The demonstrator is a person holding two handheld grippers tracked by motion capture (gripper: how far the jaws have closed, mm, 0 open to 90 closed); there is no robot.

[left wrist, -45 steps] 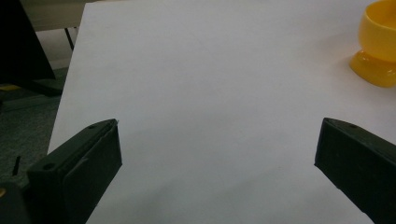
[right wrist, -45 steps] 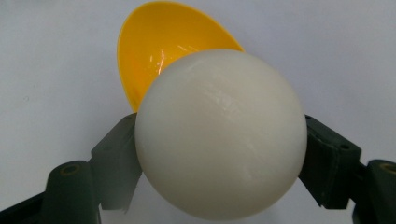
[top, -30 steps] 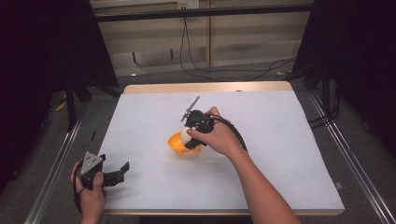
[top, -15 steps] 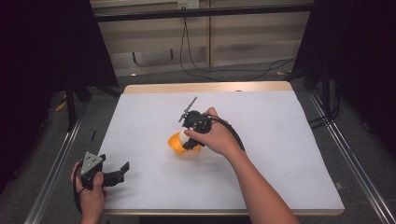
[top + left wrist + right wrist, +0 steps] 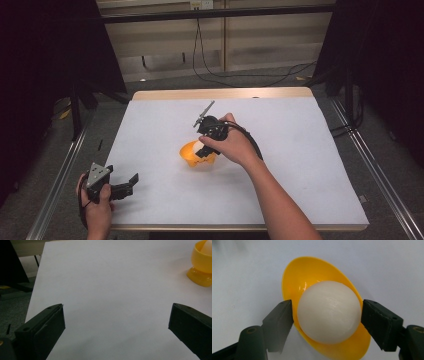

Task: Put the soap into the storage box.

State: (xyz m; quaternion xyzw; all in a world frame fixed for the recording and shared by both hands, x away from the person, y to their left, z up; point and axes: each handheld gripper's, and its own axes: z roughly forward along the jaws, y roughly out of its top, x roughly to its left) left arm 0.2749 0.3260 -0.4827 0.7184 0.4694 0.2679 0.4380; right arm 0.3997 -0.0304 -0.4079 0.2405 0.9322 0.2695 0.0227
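A white table (image 5: pixel 310 165) seen from above, with a person's two forearms coming in from the six o'clock edge. Near the table's centre stands a yellow egg cup (image 5: pixel 192 156) holding a white egg (image 5: pixel 329 312). The right gripper (image 5: pixel 202 150) reaches down over the cup from its three o'clock side. Seen along that gripper's jaws, they have just been closing and now press on the egg at its nine and three o'clock sides, the left one beside the cup's rim (the egg sits in the cup). The left gripper (image 5: pixel 131 181) rests at the table's seven o'clock corner, well apart from the cup, its jaws wide apart with bare tabletop between them.
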